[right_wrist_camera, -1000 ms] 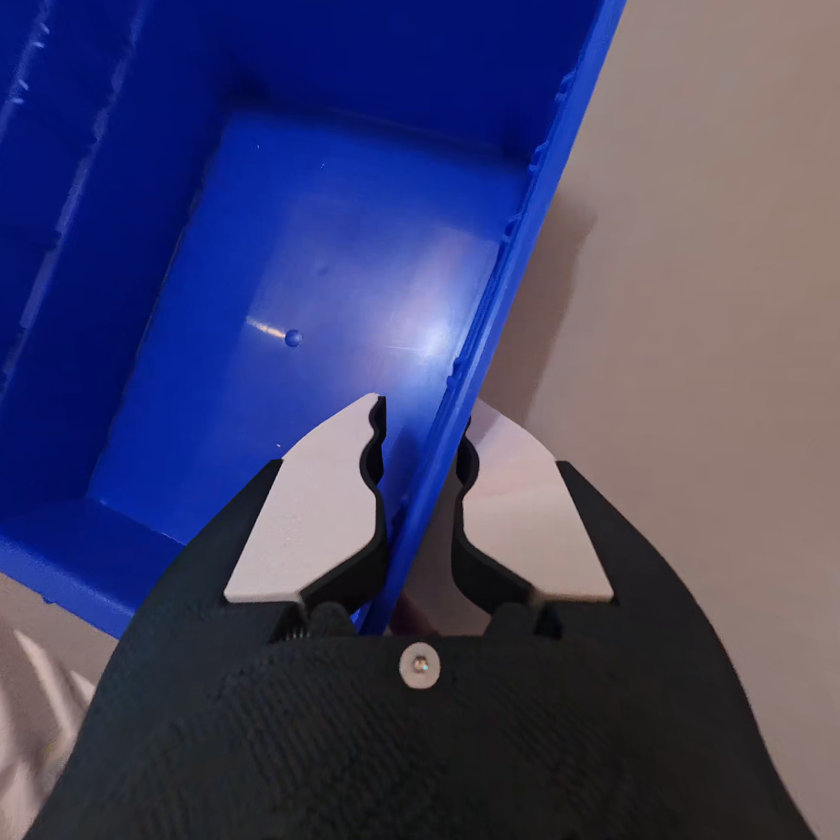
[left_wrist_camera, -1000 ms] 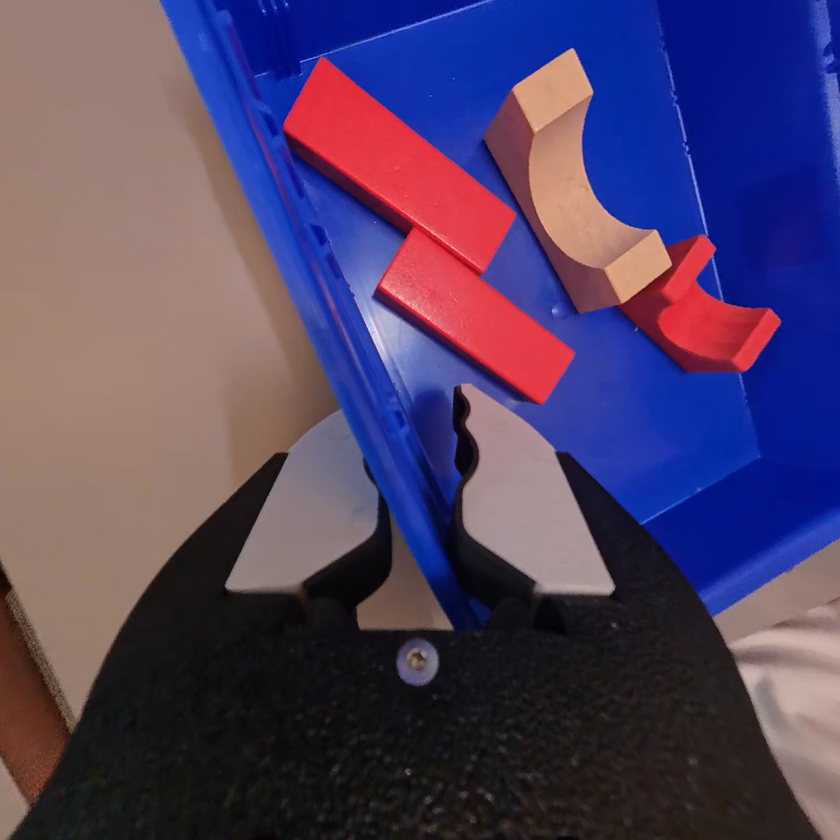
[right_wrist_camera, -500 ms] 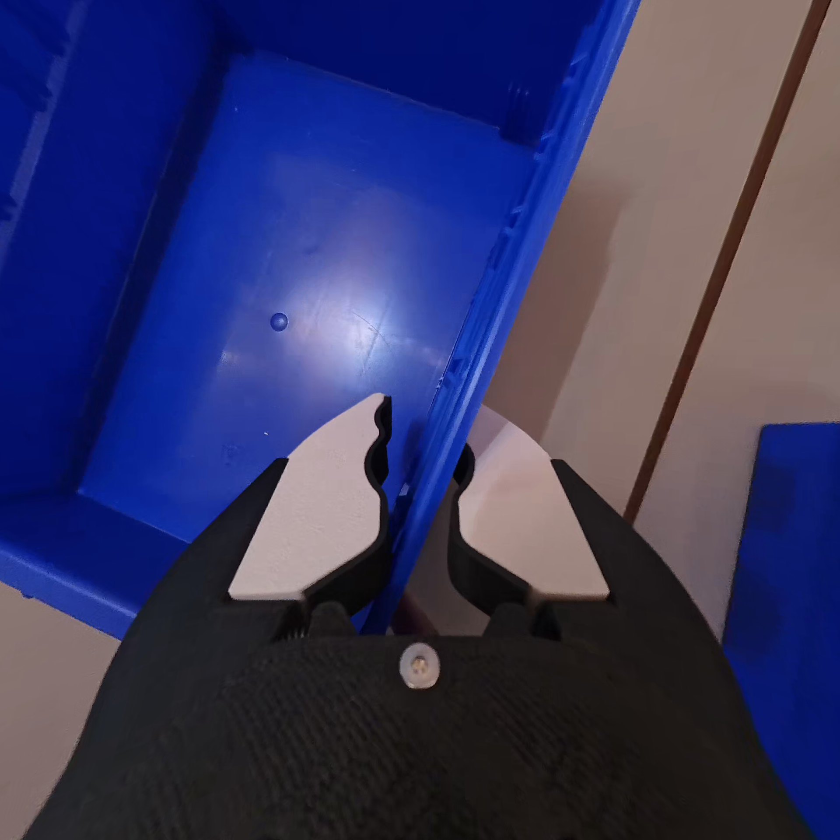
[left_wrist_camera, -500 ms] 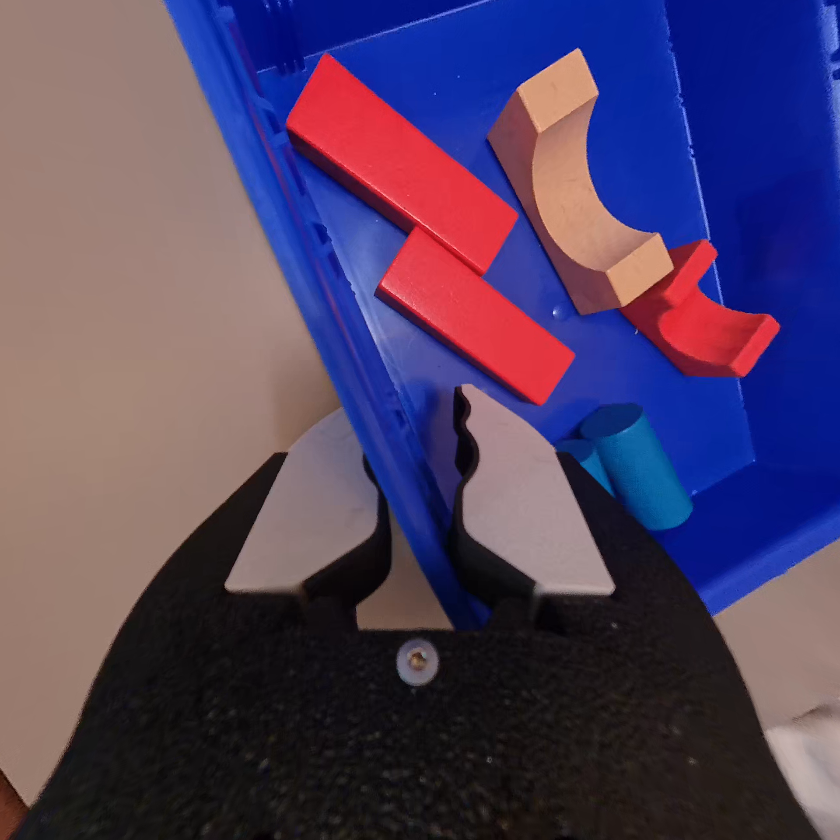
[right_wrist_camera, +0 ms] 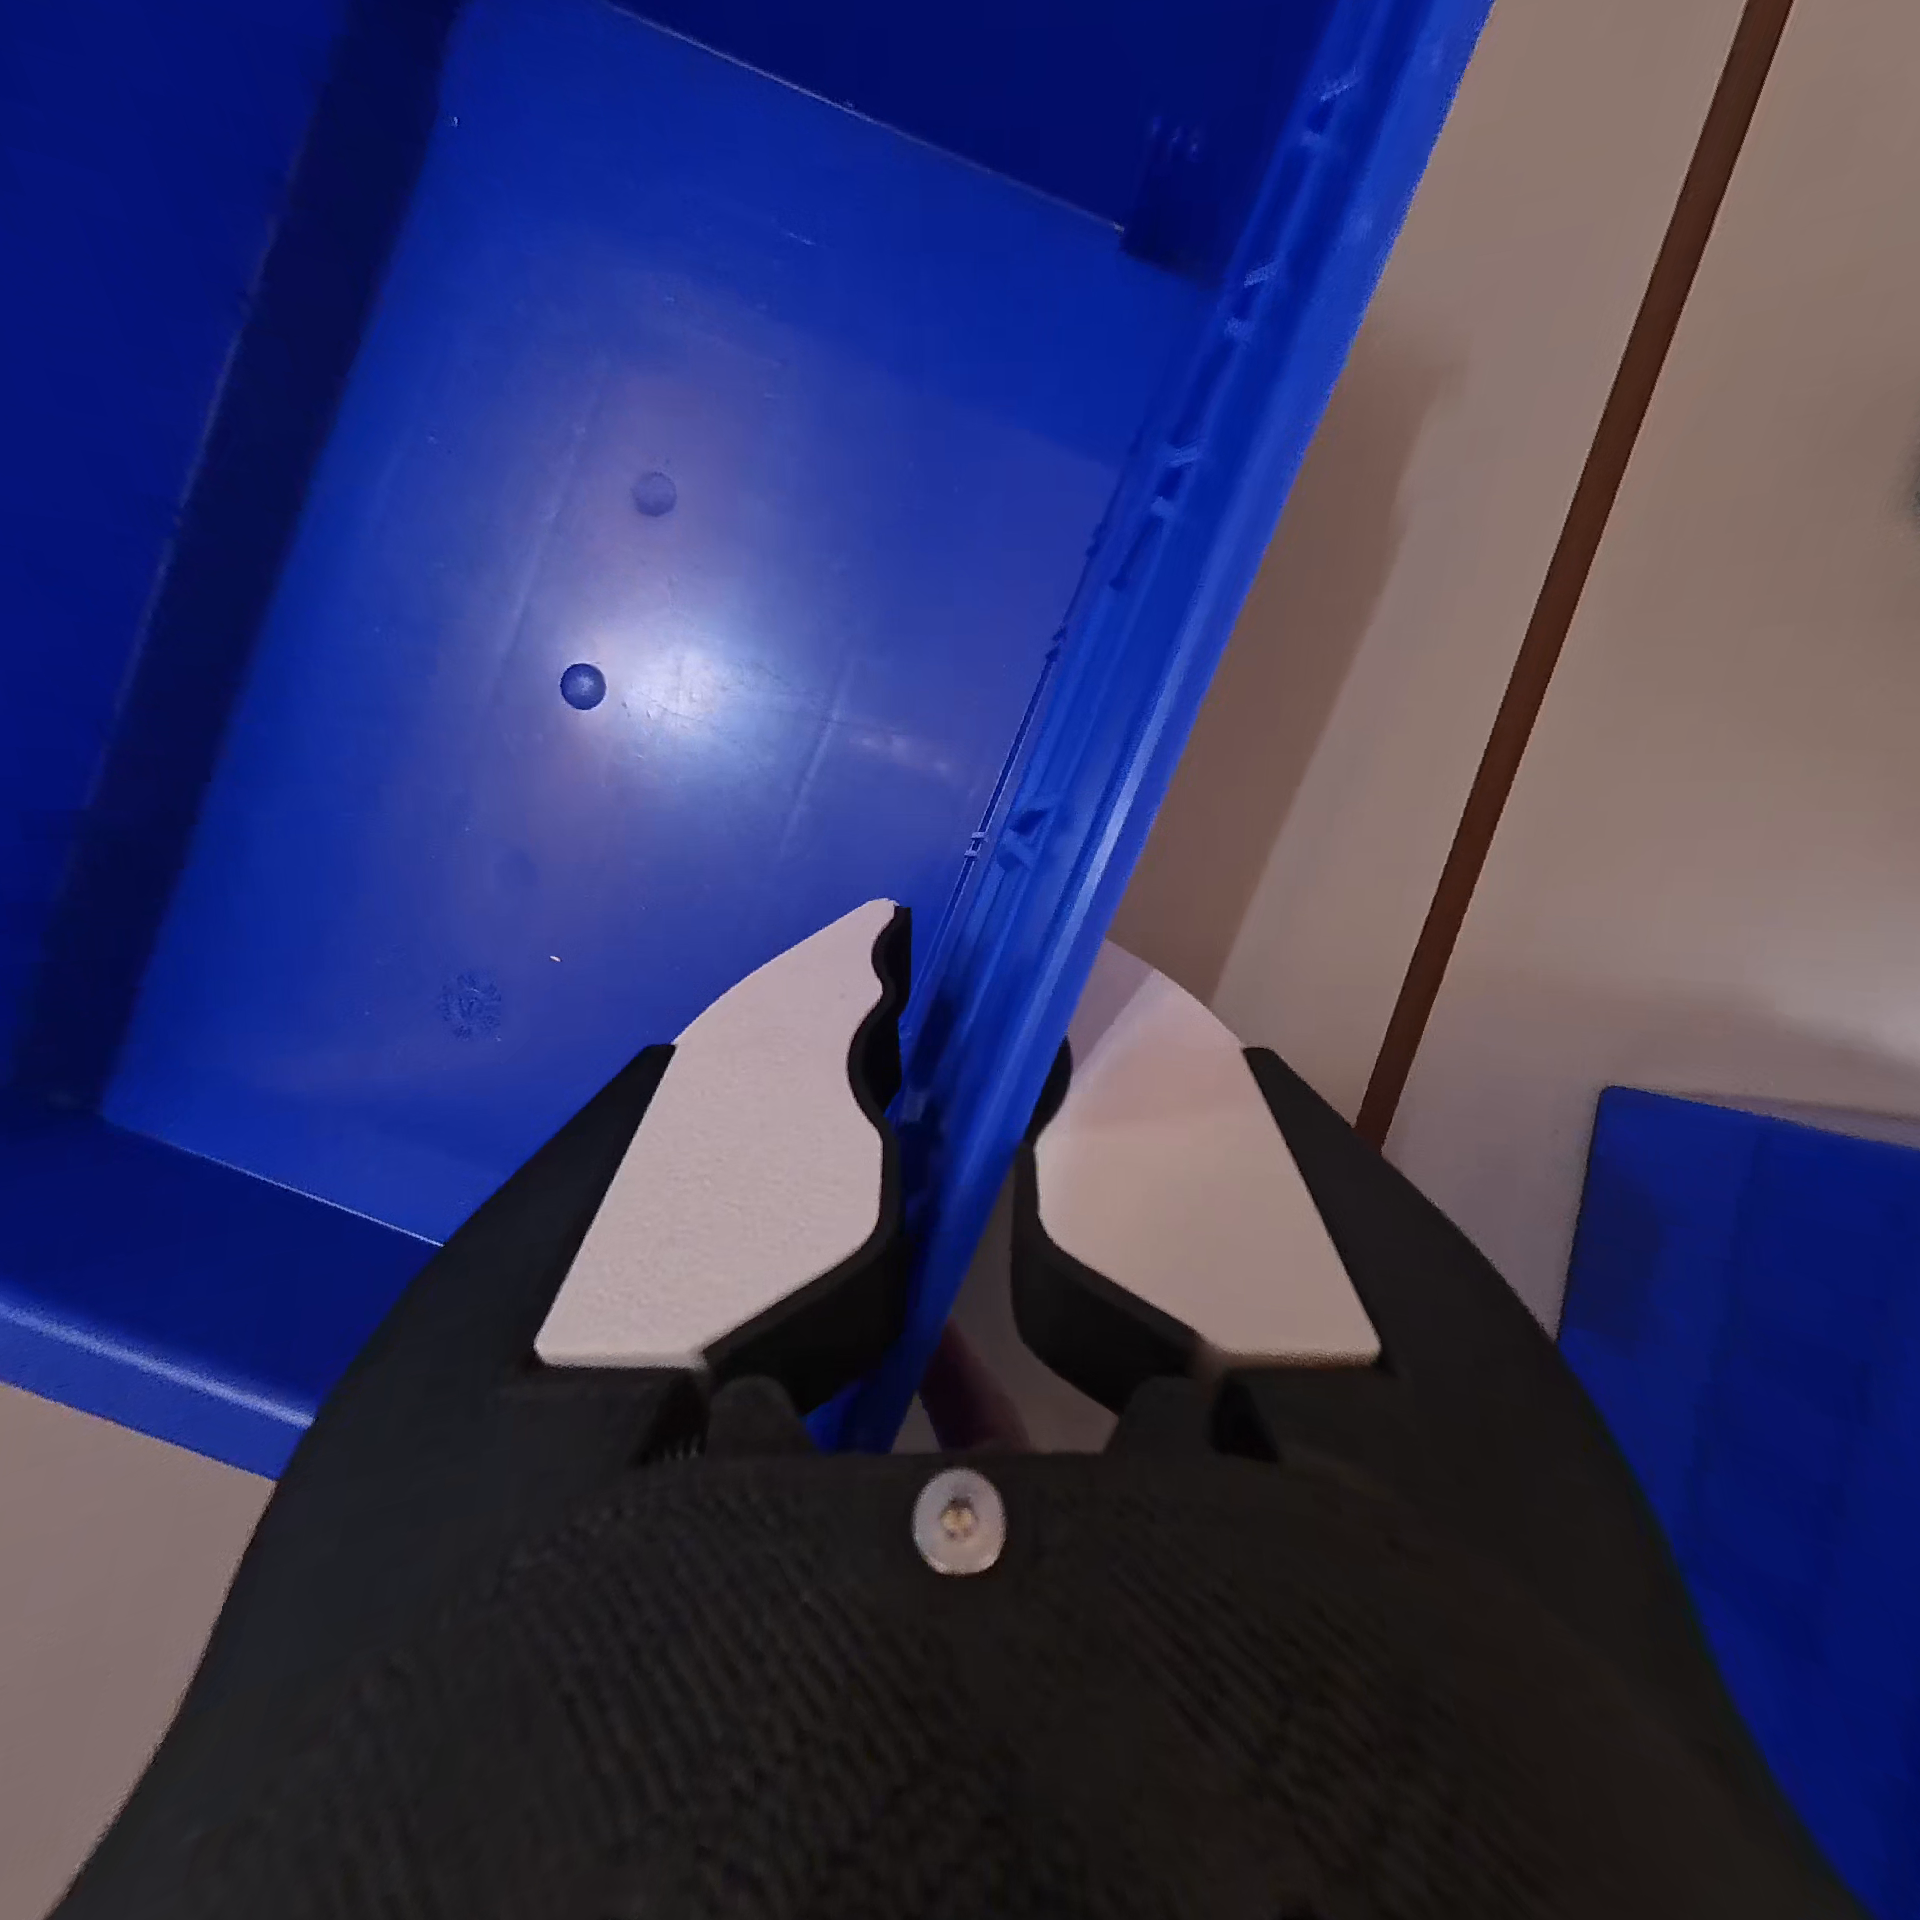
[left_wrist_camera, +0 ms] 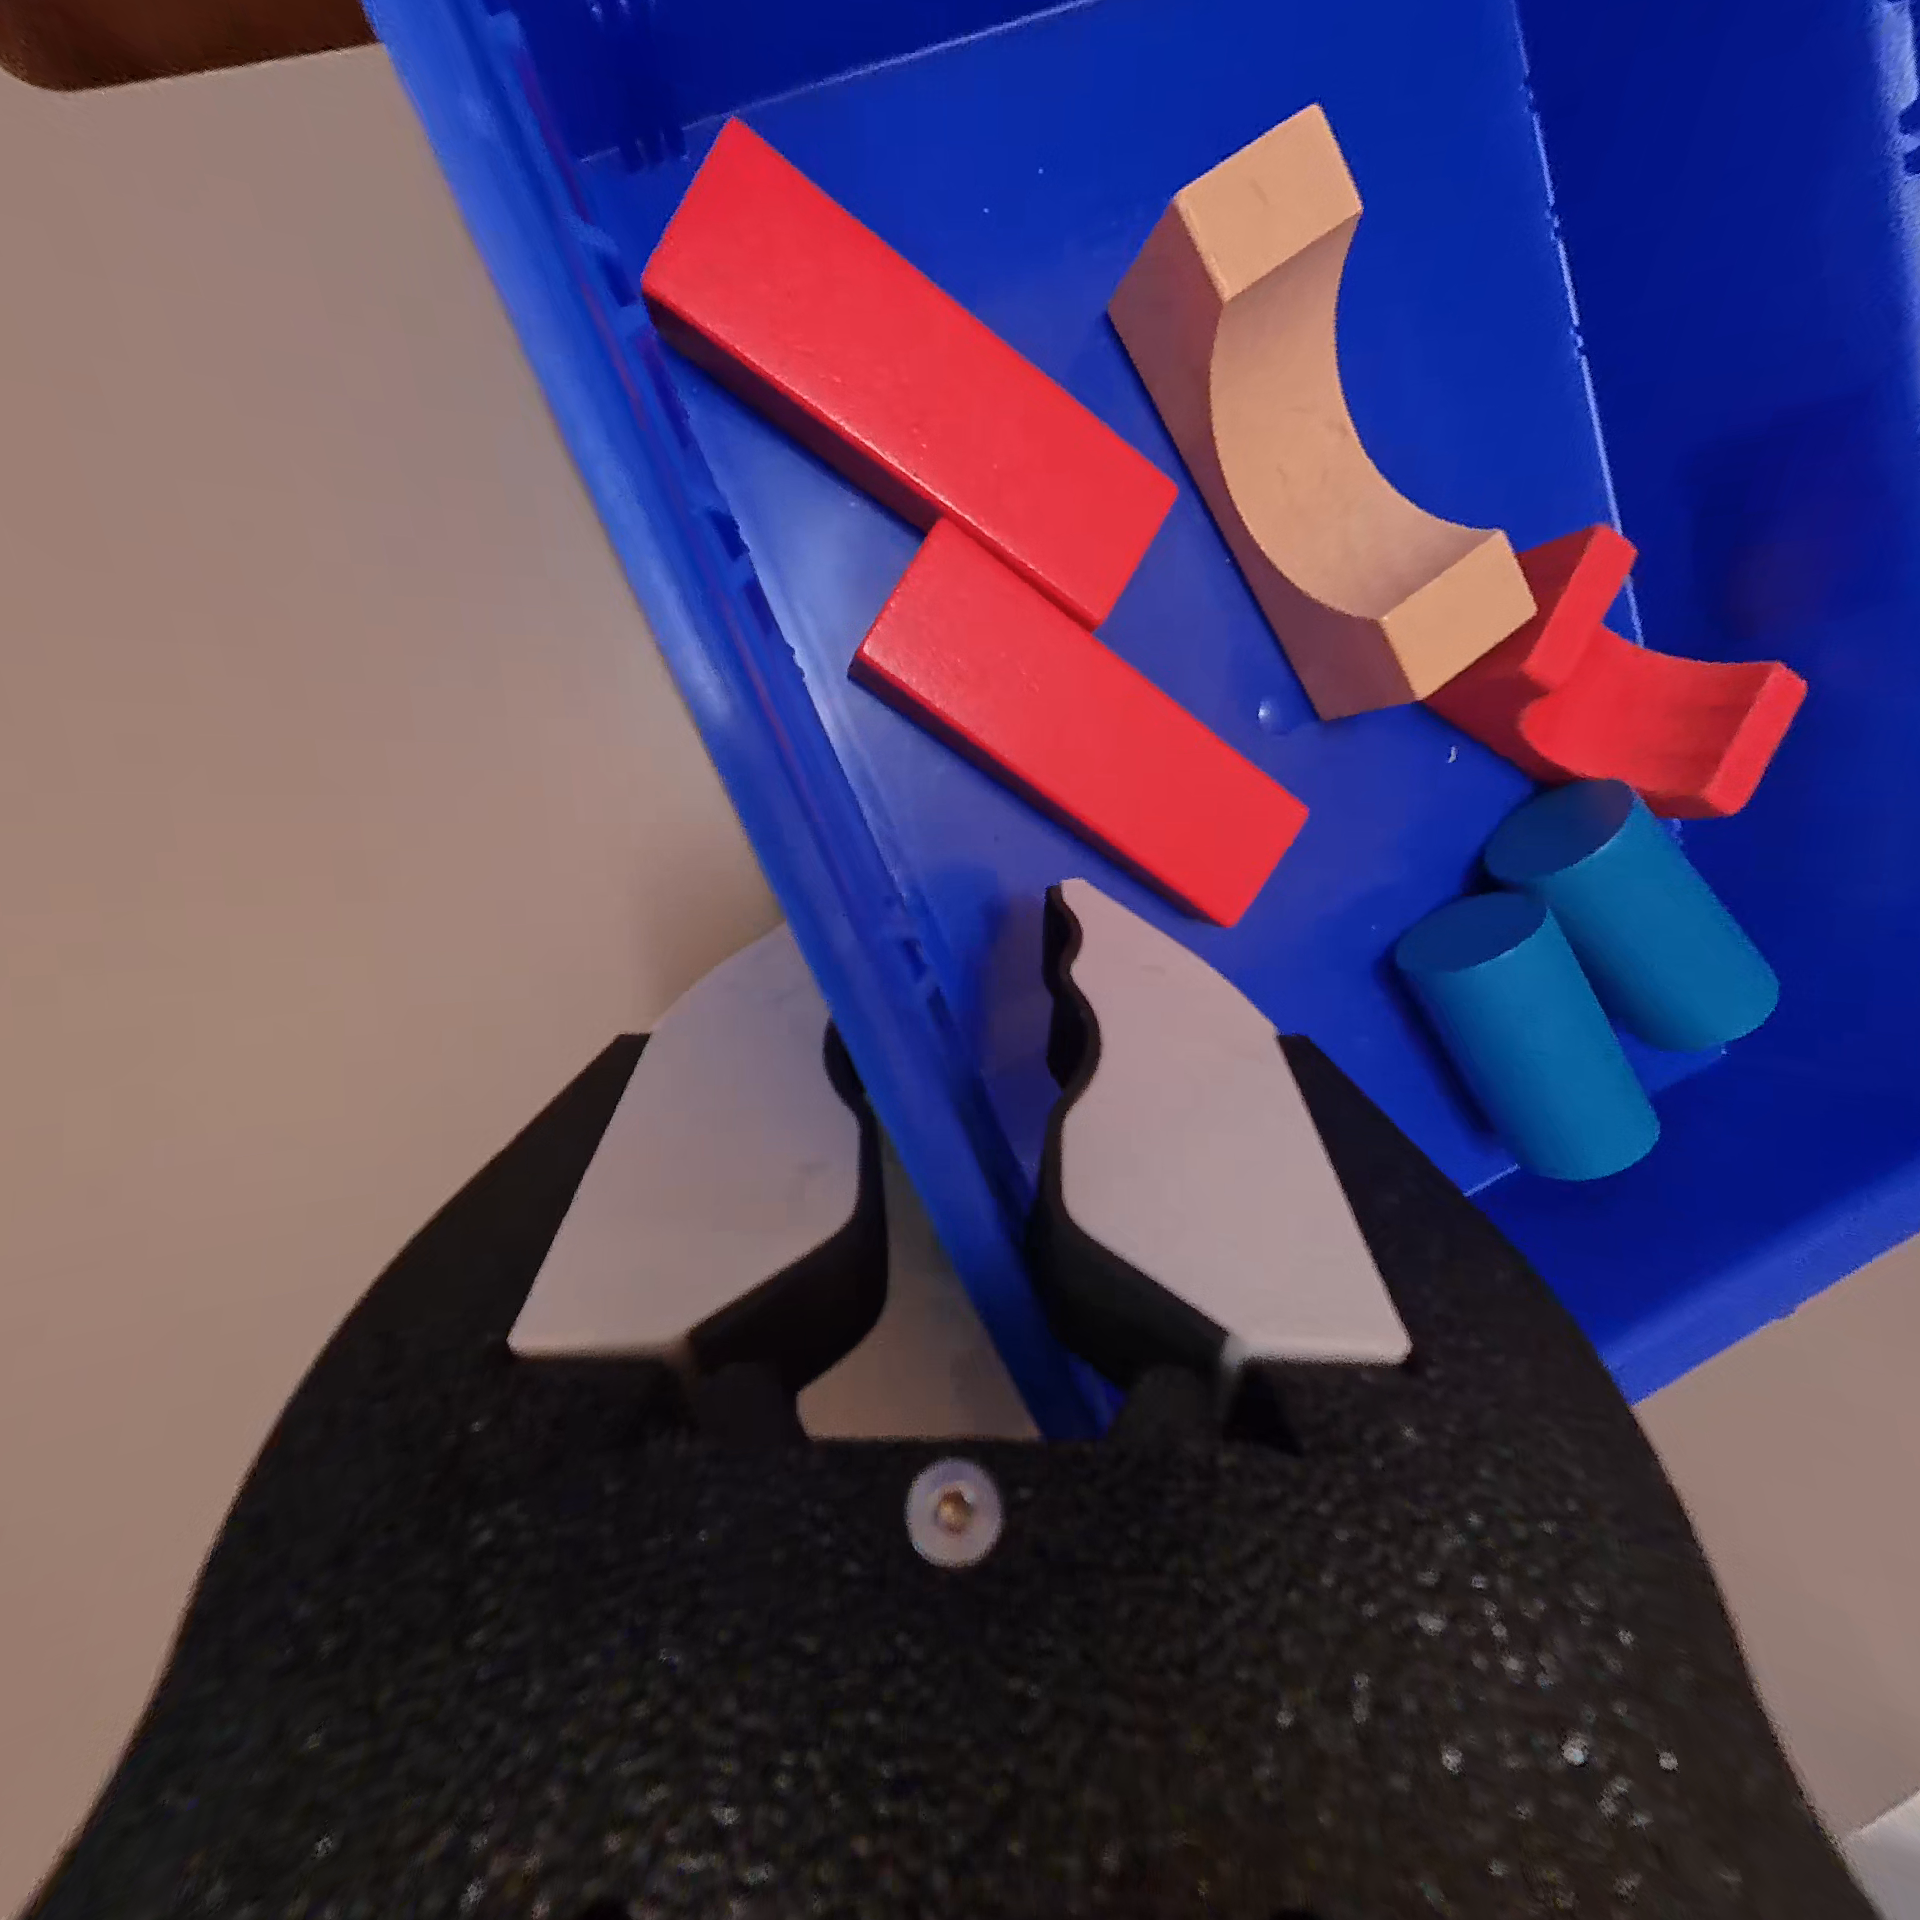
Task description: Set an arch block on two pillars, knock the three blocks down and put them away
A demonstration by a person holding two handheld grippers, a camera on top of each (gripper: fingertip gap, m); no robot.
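Note:
My left gripper (left_wrist_camera: 925, 935) is shut on the left side wall of a blue plastic bin (left_wrist_camera: 727, 623), one finger outside and one inside. Inside lie two flat red blocks (left_wrist_camera: 904, 384) (left_wrist_camera: 1081, 748), a tan arch block (left_wrist_camera: 1299, 457), a red arch block (left_wrist_camera: 1642, 707) and two teal cylinders (left_wrist_camera: 1527, 1049) near the corner. My right gripper (right_wrist_camera: 1003, 935) is shut on the right side wall of the bin (right_wrist_camera: 1216, 520). The bin floor (right_wrist_camera: 623, 727) in front of it is bare.
A beige surface (left_wrist_camera: 260, 623) lies below the bin. In the right wrist view another blue object (right_wrist_camera: 1766, 1455) sits at the lower right, and a thin brown strip (right_wrist_camera: 1558, 623) runs past the bin. A brown patch (left_wrist_camera: 156, 42) shows at the top left. The tan arch block (left_wrist_camera: 1299, 457) lies around 10 cm away from my left fingertips.
Both grippers stayed shut on the bin walls while the bin moved over the surface. Two teal cylinders slid into view near the corner. The brown strip and other blue object came into view.

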